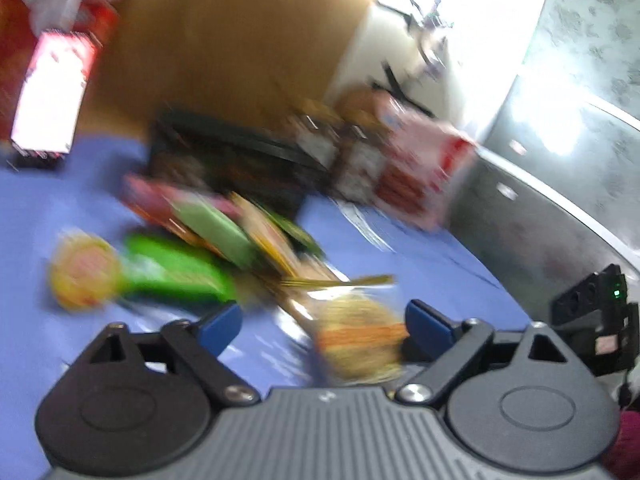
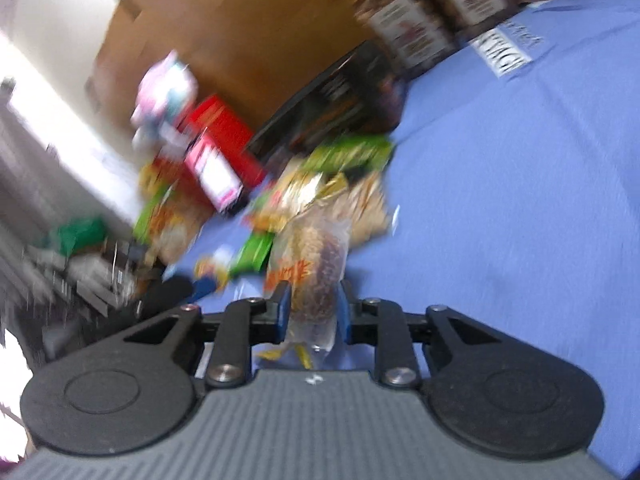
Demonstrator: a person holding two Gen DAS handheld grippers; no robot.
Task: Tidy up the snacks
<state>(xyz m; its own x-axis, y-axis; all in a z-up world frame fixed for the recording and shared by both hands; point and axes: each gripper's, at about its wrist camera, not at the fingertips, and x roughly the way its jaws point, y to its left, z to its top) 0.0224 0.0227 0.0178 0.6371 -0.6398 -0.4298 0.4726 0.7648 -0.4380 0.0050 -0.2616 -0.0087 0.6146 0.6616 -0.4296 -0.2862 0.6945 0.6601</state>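
Everything is motion-blurred. A heap of snack packets lies on a blue cloth. In the left wrist view my left gripper stands open, its blue pads wide apart. A tan packet with an orange band lies between them, close to the right pad and clear of the left one. A green packet and a round yellow one lie to the left. In the right wrist view my right gripper is shut on a clear packet of brown snacks with orange lettering. The heap lies just beyond it.
A black tray stands behind the heap against a brown board. Red boxes stand at the left, and brown-labelled jars at the far right. A grey cabinet borders the cloth. Bare blue cloth spreads to the right.
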